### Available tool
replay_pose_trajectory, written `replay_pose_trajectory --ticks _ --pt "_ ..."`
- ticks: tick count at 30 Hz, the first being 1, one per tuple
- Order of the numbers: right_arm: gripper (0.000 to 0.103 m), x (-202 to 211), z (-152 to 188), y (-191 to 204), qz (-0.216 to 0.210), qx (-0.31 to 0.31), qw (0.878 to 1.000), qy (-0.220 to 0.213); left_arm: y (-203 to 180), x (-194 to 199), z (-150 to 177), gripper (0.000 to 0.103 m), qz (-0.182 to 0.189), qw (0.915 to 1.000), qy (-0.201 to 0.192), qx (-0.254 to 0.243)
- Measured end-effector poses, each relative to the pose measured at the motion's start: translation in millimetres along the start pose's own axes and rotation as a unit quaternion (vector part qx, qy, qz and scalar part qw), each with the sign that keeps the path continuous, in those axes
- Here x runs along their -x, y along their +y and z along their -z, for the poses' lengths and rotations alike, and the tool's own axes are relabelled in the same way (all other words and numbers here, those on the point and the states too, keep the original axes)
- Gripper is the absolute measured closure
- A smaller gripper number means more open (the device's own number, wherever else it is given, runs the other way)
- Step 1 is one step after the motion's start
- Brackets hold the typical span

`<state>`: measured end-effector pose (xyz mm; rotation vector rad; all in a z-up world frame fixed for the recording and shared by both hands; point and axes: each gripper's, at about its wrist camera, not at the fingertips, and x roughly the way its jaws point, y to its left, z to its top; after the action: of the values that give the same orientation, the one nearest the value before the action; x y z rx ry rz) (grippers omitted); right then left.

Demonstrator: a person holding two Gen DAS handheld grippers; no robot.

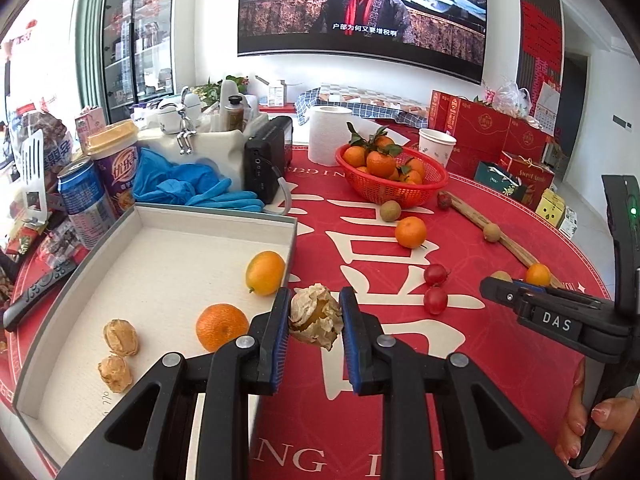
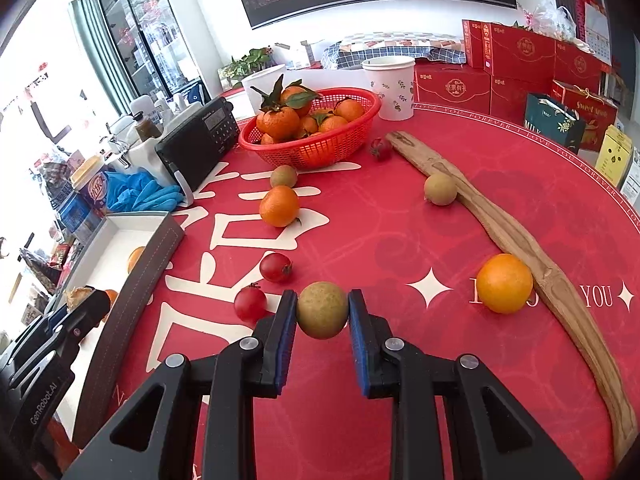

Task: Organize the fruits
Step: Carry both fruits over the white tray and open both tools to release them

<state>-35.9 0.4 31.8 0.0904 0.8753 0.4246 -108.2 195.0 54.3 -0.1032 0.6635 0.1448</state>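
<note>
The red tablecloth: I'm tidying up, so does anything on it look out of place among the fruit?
Yes. A long, curved, brown wooden stick lies diagonally across the red tablecloth among loose fruit, with a round orange citrus fruit touching it. It is no fruit.

A domestic living room is indicated: a drama is shown on a wall-mounted screen (image 1: 362,12), red gift boxes (image 1: 480,120) are stacked beyond the table's (image 2: 400,240) far edge, and a glass cabinet (image 1: 136,32) is seen.
</note>
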Motion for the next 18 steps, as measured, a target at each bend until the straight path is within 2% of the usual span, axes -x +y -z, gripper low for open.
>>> replay_pose_trajectory --ticks 9,18 --pt "0.076 5 -2 31 -0.035 0.015 0.999 -0.008 35 5 -3 0.077 -0.022 0.9990 -0.005 0.040" --pt "0.076 -3 -6 99 -0.072 0.065 0.995 0.004 77 11 -3 0.077 -0.045 0.9957 0.000 0.082"
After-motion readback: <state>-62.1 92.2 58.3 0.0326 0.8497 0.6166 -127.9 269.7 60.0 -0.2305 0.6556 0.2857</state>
